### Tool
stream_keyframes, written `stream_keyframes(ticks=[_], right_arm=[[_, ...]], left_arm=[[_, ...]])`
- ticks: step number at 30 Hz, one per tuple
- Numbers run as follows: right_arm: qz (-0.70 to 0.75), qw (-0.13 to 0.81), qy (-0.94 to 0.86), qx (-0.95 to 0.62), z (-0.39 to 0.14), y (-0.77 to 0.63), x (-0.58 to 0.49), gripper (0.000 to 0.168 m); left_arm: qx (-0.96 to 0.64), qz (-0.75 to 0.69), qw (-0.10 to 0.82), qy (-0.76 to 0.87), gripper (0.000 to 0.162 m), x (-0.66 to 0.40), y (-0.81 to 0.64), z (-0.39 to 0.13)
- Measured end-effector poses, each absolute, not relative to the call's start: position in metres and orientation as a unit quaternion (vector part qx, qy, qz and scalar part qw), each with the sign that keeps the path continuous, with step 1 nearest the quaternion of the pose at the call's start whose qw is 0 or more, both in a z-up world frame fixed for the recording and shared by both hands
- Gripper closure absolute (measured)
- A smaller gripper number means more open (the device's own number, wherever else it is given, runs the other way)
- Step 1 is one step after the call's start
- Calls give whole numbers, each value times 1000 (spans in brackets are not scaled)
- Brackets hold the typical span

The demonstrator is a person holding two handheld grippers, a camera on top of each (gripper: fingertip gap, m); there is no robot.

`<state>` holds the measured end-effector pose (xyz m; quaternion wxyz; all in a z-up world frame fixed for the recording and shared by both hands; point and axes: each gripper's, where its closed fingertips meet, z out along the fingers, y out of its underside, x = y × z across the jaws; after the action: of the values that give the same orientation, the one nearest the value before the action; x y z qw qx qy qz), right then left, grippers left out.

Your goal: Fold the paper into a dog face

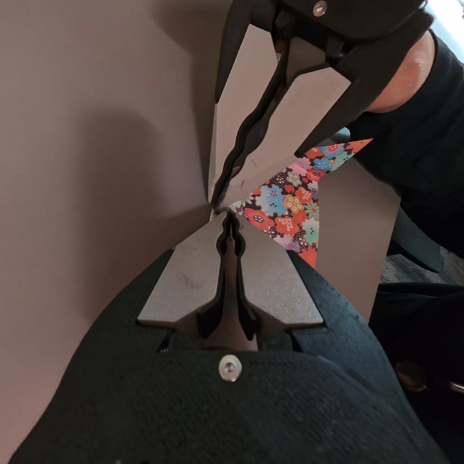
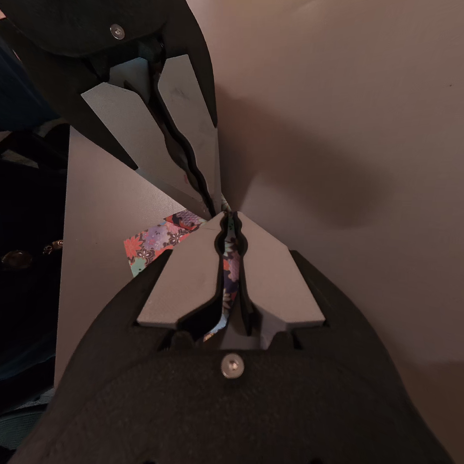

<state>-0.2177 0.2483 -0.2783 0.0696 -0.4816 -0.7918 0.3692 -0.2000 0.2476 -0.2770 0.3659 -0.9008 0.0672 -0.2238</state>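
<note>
Floral folded paper (image 1: 283,208) pinched at one corner by both closed grippers: left gripper (image 1: 229,217), right gripper (image 2: 229,216).

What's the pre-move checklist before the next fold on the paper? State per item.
1. Left hand-held gripper closed at the paper's point: ok, jaws together at the tip; whether paper is actually pinched there, cannot tell.
2. Right hand-held gripper holding the floral paper: ok, patterned paper runs between its closed fingers.
3. Two gripper tips meet at the same corner: ok, nearly touching in both views.
4. Rest of the paper lying flat on the table: cannot tell, one flap looks lifted.
5. Fold edges aligned: cannot tell, the fingers hide the corner.
6. Table near the paper free of other objects: ok in what both views show.
</note>
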Motion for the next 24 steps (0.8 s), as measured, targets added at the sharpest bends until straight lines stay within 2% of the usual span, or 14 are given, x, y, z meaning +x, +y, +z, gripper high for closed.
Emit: stream_keyframes(ticks=[1,18,24], right_arm=[[368,69,-792,-482,-279,249,-218,168],[344,63,-809,-473,-278,249,-208,163],[336,43,-812,-475,-279,254,-195,168]], left_arm=[[-901,-223,366,68,162,-200,248,-277],[-902,-212,370,66,162,-200,248,-277],[-902,-215,369,64,162,-200,248,-277]])
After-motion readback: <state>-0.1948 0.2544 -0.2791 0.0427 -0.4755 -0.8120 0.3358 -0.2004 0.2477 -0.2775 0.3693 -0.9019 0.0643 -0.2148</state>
